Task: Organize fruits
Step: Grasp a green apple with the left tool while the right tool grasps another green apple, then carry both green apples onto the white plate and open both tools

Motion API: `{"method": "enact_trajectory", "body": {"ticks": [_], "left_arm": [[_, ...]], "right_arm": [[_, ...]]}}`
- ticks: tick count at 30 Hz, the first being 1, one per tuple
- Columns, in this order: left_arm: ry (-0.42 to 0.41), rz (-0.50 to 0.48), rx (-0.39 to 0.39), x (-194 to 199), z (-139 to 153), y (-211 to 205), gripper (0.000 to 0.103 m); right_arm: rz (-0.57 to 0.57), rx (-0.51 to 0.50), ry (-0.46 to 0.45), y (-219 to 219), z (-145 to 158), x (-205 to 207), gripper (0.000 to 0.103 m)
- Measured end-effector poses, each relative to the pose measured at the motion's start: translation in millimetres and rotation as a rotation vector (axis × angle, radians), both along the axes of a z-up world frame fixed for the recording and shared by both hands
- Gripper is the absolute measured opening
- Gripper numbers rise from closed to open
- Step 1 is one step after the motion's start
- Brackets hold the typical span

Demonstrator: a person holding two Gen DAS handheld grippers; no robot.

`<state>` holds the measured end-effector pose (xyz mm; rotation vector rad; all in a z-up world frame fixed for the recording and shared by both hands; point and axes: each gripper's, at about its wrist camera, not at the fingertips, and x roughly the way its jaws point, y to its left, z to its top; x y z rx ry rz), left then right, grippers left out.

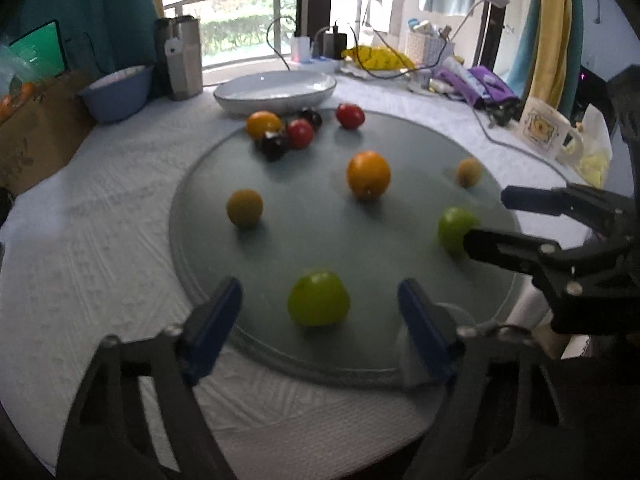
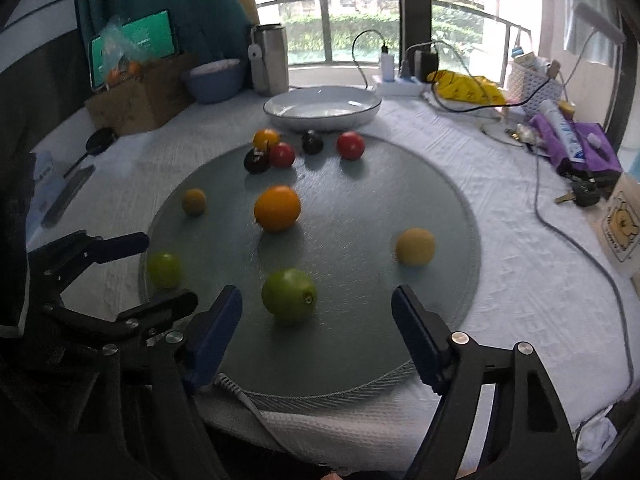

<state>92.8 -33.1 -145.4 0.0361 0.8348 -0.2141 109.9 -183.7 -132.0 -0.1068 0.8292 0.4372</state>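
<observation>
Fruits lay scattered on the round grey mat [image 2: 400,184]. Both the left gripper [image 1: 320,320] and right gripper [image 2: 316,320] stood wide open, empty. The right one's finger partly hid a green fruit [image 1: 454,226]; motion blurred its outline.

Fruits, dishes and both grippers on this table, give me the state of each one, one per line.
Left gripper: open, empty, green apple between its fingers.
Right gripper: open, empty, another green apple just ahead.
Large orange: loose on the round mat.
Red tomatoes: on the mat, unsorted.
White dish: upright, empty.
Blue bowl: upright, contents unclear.
</observation>
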Motion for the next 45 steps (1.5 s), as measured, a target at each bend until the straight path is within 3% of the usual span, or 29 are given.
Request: {"method": "enact_trajectory", "body": {"ticks": [5,14,18,31,45], "left_arm": [[0.003,0.000,0.006,1.7,-1.2,0.3,0.052],[0.006,-0.005,0.007,0.2,0.2,-0.2,0.031],[0.006,-0.005,0.004,-0.2,-0.1,-0.6,0.030],[-0.047,0.017,0.000,8.5,20.9,4.8,0.029],[-0.130,0.034,-0.010,47.6,52.6,12.0,0.029]], "right_arm": [[0.008,-0.006,0.025,3.0,-5.2,3.9,0.067],[0.055,-0.004,0.033,8.8,-8.6,3.7,0.041],[0.077,0.000,0.033,12.0,-9.0,1.9,0.035],[0.085,0.008,-0.032,13.5,8.9,5.8,0.035],[0.077,0.016,-0.108,13.0,38.2,44.7,0.035]]}}
